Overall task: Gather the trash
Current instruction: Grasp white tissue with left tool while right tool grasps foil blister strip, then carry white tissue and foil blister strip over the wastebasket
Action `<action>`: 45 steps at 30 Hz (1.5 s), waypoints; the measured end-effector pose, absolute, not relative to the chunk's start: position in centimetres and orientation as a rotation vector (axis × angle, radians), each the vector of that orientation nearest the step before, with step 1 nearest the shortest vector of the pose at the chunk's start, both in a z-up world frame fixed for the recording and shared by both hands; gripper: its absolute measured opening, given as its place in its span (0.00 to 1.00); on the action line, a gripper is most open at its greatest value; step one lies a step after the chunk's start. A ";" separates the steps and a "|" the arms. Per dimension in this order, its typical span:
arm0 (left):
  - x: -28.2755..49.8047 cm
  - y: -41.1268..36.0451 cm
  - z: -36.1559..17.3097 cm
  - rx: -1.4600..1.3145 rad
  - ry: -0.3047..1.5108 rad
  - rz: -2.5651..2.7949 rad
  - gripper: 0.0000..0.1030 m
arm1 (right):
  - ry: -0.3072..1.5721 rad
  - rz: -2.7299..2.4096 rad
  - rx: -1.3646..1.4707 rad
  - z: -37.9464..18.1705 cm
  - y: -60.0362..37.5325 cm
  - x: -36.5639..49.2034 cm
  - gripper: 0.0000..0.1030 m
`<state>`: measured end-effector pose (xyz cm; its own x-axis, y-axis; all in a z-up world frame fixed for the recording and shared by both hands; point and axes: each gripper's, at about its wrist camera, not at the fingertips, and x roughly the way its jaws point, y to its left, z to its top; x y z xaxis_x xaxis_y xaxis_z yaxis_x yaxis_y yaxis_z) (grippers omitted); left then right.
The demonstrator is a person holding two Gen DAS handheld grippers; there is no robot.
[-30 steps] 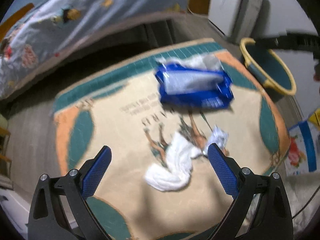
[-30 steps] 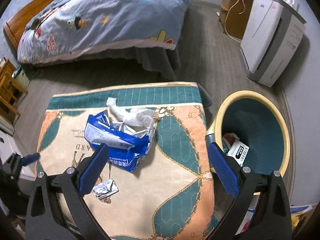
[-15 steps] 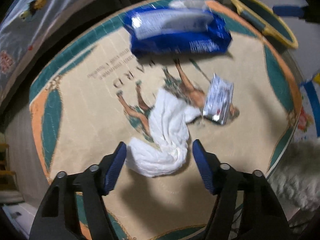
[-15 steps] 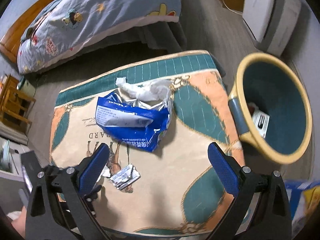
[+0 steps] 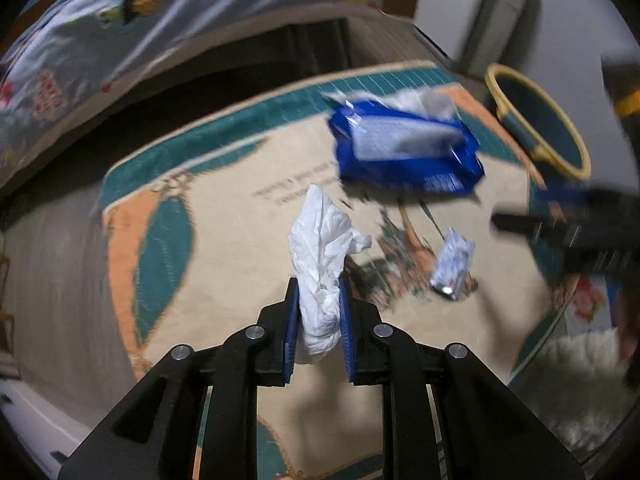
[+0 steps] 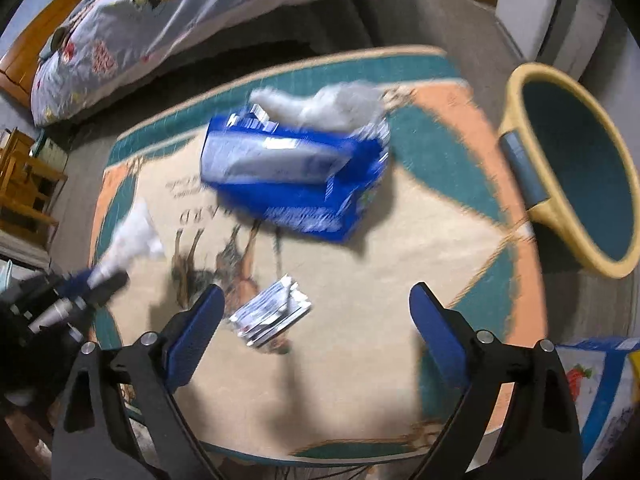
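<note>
While left gripper [image 5: 319, 322] clamps tissue [image 5: 320, 264], rug [image 6: 360, 380] lies bare.

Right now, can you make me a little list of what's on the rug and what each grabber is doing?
left gripper: jaws just closed, pinching the white tissue
right gripper: open, above the small silver wrapper
blue wipes packet: lying on the rug, crumpled white tissue at its far edge
yellow bin: beside the rug, teal inside
bed: beyond the rug
</note>
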<state>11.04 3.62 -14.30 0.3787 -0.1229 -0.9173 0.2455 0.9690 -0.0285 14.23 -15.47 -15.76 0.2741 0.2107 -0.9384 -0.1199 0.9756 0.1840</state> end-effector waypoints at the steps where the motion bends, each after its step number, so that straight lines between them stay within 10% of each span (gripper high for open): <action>1: 11.1 4.1 -14.1 0.096 1.158 -0.233 0.19 | 1.285 0.224 0.089 -16.3 -15.1 14.0 0.85; 20: 12.0 7.5 -12.1 -0.002 1.109 -0.215 0.19 | 1.277 0.191 -0.125 -19.6 -8.4 13.2 0.36; 24: 12.0 7.0 -11.7 0.015 1.097 -0.223 0.19 | 1.253 0.210 -0.072 -18.5 -9.2 13.1 0.10; 45: 12.3 1.9 -7.7 0.069 0.976 -0.293 0.19 | 1.109 0.238 -0.015 -7.8 -15.0 14.1 0.02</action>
